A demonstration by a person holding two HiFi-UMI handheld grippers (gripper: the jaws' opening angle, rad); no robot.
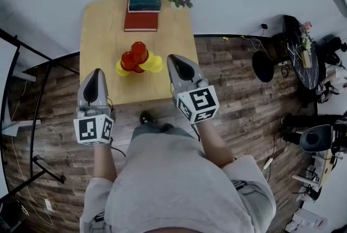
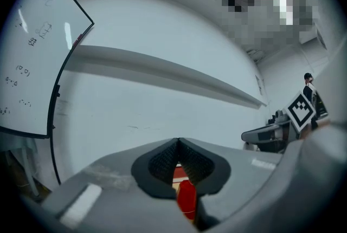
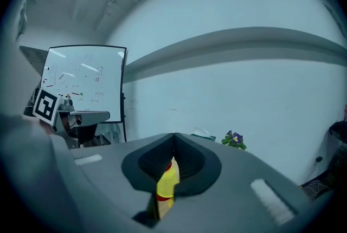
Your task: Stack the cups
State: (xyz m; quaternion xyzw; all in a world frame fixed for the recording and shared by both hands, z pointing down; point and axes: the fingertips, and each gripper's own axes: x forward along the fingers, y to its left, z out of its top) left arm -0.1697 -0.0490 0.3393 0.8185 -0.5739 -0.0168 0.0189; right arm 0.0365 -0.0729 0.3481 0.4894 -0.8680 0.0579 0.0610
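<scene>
Cups [image 1: 139,59] overlap on table [image 1: 103,31], their number unclear

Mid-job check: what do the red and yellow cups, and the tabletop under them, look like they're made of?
The red cups and yellow cups look like smooth moulded plastic, with uniform saturated colour and a slight sheen. Wall thickness can't be judged. The light tan tabletop looks like pale wood or wood-look laminate with a matte finish. No grain shows clearly from here.
</scene>
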